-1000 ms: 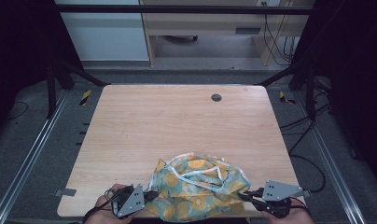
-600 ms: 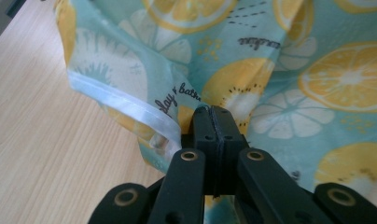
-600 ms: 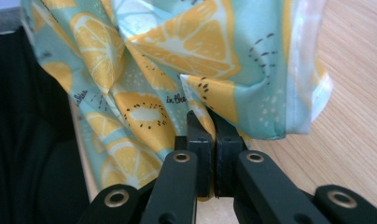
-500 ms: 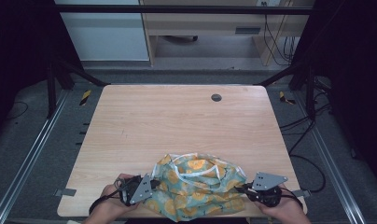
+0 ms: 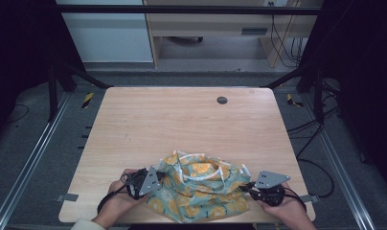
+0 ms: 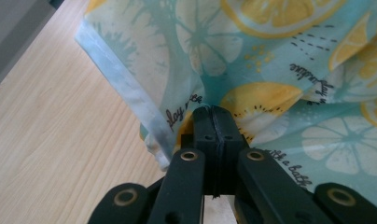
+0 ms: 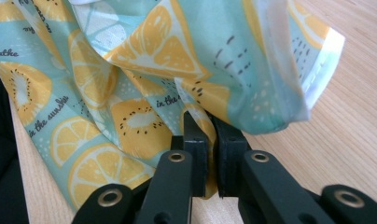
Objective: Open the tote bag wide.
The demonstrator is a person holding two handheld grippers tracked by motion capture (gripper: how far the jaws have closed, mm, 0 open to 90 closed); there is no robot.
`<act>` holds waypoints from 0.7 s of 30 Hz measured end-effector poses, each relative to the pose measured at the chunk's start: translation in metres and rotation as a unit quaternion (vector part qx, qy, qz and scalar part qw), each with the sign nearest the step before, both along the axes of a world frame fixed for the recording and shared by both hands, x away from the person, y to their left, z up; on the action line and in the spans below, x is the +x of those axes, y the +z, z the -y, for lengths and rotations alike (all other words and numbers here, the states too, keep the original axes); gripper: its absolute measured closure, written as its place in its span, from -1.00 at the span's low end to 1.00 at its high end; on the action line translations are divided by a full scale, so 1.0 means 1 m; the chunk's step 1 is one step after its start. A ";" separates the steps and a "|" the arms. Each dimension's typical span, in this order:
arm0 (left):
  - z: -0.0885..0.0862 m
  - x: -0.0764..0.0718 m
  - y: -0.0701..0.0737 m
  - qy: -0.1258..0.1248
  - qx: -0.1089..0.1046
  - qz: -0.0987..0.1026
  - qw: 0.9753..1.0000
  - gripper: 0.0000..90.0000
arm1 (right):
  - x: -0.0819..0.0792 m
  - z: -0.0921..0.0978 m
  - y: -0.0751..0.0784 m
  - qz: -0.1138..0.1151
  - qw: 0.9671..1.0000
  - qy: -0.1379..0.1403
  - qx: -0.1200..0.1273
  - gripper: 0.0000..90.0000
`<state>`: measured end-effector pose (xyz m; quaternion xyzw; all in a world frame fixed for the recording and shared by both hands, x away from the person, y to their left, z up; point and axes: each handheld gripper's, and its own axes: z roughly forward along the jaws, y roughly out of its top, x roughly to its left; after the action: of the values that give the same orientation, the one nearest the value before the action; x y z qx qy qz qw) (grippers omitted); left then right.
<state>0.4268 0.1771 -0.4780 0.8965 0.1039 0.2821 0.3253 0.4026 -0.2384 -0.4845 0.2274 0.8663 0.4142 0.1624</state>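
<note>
Both grippers black w/ brass-ringed screws; left gripper [image 5: 155,182] & right gripper [image 5: 248,186] each carry grey 3-cornered plate, black cable. Pale sleeve [image 5: 84,224] at 7 o'clock.

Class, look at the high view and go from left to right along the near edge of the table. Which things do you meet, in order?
Person's left hand → left gripper → fruit-print cloth → right gripper → person's right hand.

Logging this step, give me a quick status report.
Left hand-held gripper and right hand-held gripper both shut on the citrus-print cloth. Cloth bunched at near table edge. Nothing obstructing.
</note>
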 end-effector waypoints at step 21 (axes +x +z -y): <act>-0.005 -0.002 0.007 0.051 -0.055 -0.034 0.997 0.54 | -0.014 0.006 0.004 0.009 0.999 -0.047 0.006 -0.16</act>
<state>0.4247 0.1816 -0.4714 0.8800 0.1755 0.2614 0.3556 0.3889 -0.2444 -0.4805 0.2651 0.8504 0.4135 0.1884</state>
